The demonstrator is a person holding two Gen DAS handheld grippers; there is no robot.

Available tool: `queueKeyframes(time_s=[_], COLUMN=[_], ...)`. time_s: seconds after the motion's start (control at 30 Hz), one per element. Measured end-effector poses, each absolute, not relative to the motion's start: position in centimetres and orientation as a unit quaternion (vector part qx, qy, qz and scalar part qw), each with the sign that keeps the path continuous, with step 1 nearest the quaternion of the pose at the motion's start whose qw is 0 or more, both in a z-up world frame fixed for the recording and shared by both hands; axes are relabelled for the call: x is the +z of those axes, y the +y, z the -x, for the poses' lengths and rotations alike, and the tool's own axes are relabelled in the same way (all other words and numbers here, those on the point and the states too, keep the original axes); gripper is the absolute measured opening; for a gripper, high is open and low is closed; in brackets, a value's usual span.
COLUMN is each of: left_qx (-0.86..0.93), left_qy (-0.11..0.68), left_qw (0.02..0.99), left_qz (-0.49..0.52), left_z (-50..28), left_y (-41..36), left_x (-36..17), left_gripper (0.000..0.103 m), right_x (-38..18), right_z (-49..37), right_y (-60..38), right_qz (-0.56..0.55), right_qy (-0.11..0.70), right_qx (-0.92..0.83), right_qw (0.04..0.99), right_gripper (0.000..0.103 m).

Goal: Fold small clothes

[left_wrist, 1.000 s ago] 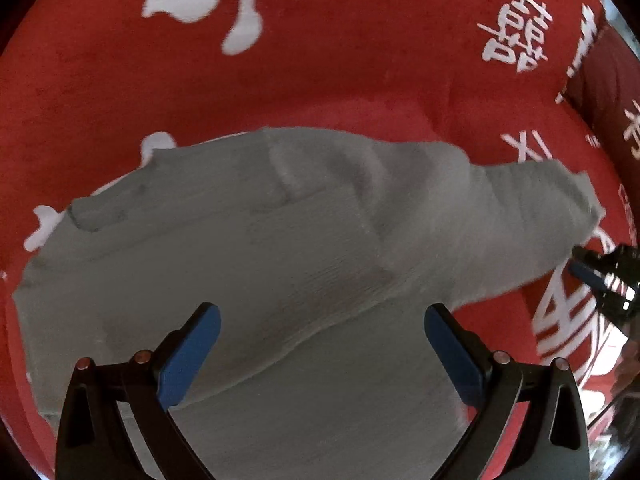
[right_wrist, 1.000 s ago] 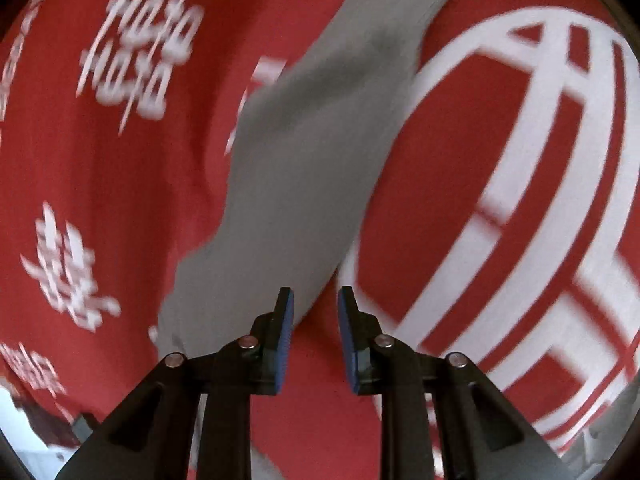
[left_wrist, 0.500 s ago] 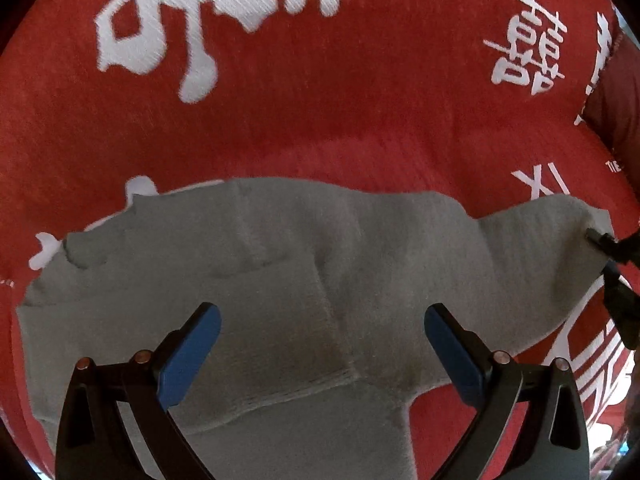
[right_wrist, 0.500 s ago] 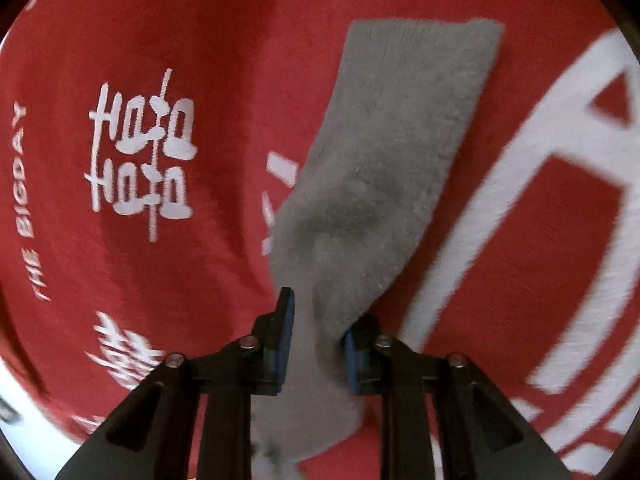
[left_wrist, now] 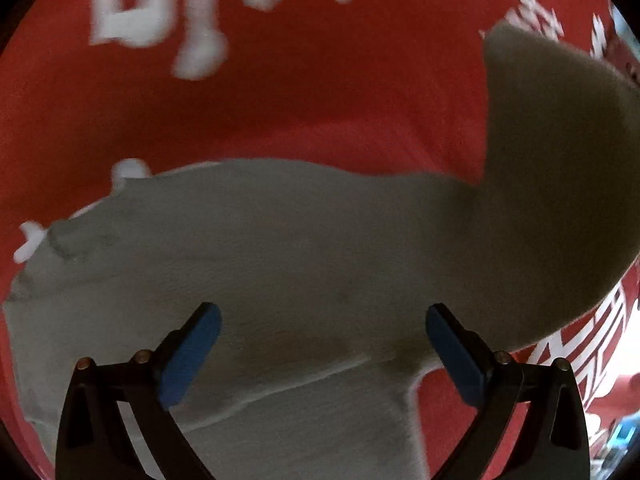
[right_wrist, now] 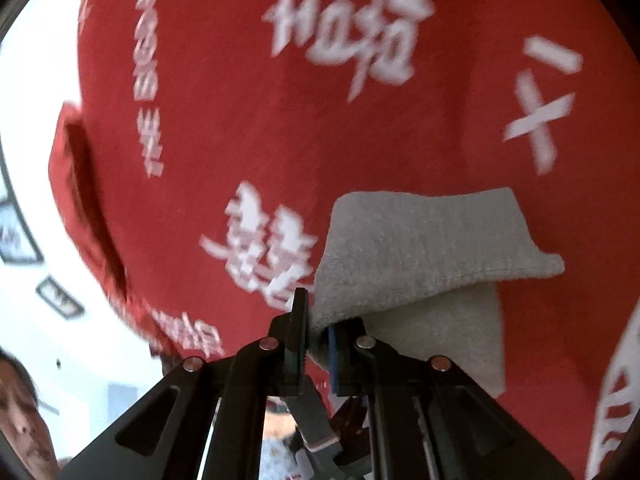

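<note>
- Grey sweater (left_wrist: pixel 280 264) is lying spread on a red blanket (left_wrist: pixel 320 112) that is carrying white printed characters and letters.
- In the left wrist view the body of the sweater is filling the lower half of the picture, and a folded layer with a straight edge is lying across it at the bottom.
- One sleeve (left_wrist: pixel 560 168) is rising from the blanket at the right side of this view and is curving upward; it is looking blurred.
- Left gripper (left_wrist: pixel 320 344) is pointing steeply down over the body of the sweater. Its two blue pads (left_wrist: pixel 188 356) are standing wide apart, and nothing is between them; whether they are touching the cloth I cannot tell.
- Right gripper (right_wrist: pixel 318 332) is clamped on the end of the sleeve (right_wrist: pixel 420 252). The jaws are almost together, with the grey cloth pinched between them.
- In the right wrist view the cuff is bending over above the jaws, and a second layer of the sleeve is hanging under it toward the right.
- At the left edge of the blanket in this view, a bright white floor or wall is showing, and part of a person is appearing in the lower left corner.
</note>
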State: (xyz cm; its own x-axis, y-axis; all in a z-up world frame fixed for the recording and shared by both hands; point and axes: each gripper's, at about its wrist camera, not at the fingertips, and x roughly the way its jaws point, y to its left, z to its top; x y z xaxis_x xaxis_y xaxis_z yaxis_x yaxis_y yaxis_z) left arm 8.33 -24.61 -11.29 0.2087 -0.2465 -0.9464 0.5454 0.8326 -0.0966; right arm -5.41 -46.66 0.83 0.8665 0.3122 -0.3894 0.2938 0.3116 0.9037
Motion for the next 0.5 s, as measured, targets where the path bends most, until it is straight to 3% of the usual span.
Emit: queueKeyframes(time_s=[0.23, 0.5], left_qx=[-0.194, -0.076], left_qy=[0.549, 0.565], left_qw=[0.804, 0.813], left_qz=[-0.119, -0.118], left_z=[-11.3, -12.3], left_y=[-13.8, -0.5], left_x=[-9.0, -10.8], left_gripper=[0.103, 0.103], right_x=[1.8, -6.1], right_z=[-2.3, -9.2], right_y=[-36.3, -20.9], right_qz=[-0.472, -0.294], right_qy=[0.348, 0.503], right_qx=[0.068, 0.088], right_qw=[0.807, 0.808], right_gripper=[0.009, 0.01])
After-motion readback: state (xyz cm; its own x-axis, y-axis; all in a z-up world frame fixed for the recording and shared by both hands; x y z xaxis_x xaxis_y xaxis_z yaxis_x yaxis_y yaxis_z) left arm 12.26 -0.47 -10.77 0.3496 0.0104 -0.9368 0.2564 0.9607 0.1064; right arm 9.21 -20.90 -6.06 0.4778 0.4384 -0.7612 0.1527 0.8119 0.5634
